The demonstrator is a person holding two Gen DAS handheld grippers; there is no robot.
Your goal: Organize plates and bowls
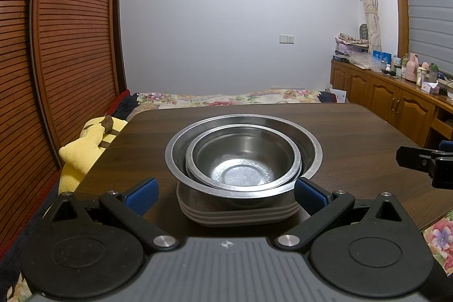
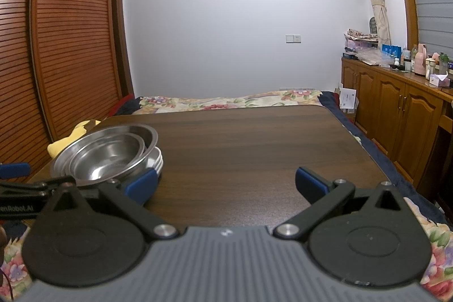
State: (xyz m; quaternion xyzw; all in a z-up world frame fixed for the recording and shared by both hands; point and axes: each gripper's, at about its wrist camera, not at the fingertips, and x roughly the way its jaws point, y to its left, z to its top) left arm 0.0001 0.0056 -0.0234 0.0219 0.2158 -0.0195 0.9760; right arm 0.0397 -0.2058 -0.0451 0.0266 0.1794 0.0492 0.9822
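Two nested steel bowls sit on a stack of white plates [image 1: 237, 212] on the dark wooden table [image 1: 354, 132]. The small bowl [image 1: 243, 160] lies inside the large bowl [image 1: 311, 149]. My left gripper [image 1: 225, 196] is open, its blue pads flanking the near side of the stack without touching it. In the right wrist view the same stack, large bowl [image 2: 150, 135], small bowl [image 2: 110, 157] and plates [image 2: 158, 160], stands at the left. My right gripper [image 2: 226, 184] is open over bare table, to the right of the stack.
A yellow plush toy [image 1: 82, 152] lies off the table's left edge against a slatted wardrobe. A bed with a floral cover [image 2: 226, 101] lies behind the table. Wooden cabinets [image 2: 396, 109] carrying bottles line the right wall. My right gripper's finger [image 1: 424, 160] shows at the far right.
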